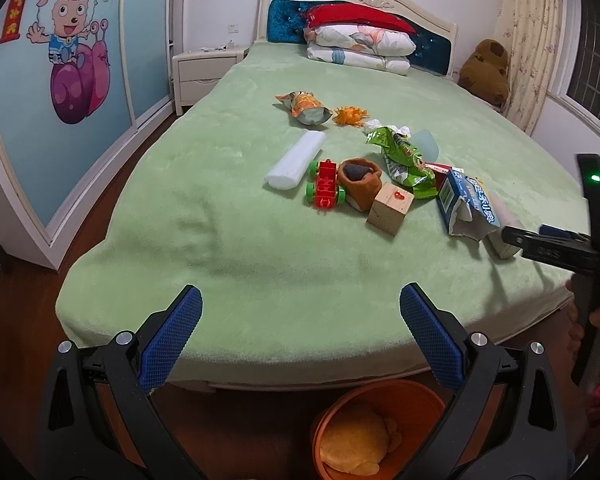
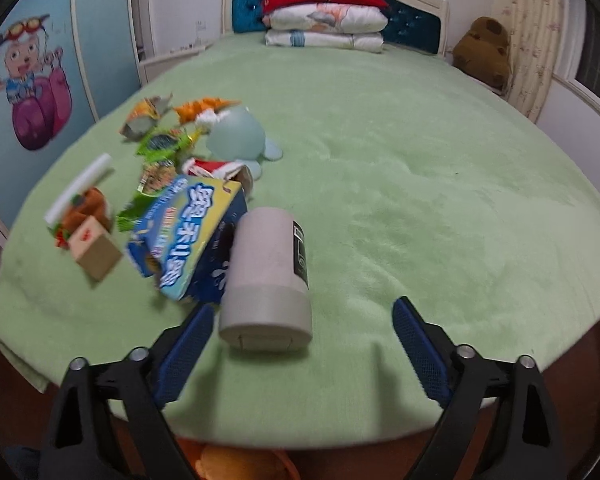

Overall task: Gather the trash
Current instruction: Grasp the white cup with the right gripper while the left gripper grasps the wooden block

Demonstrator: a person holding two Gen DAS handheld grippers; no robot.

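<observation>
Green-covered bed (image 1: 240, 208), cartoon wardrobe (image 1: 60, 92), nightstand (image 1: 204, 74), wooden floor (image 1: 16, 280)

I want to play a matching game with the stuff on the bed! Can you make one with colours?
Things:
1. toy car
2. wooden block
3. torn carton
4. bucket

Colours:
A. orange
B. blue and white
C. red with green wheels
D. pale tan

Pairs: 1-C, 2-D, 3-B, 4-A
</observation>
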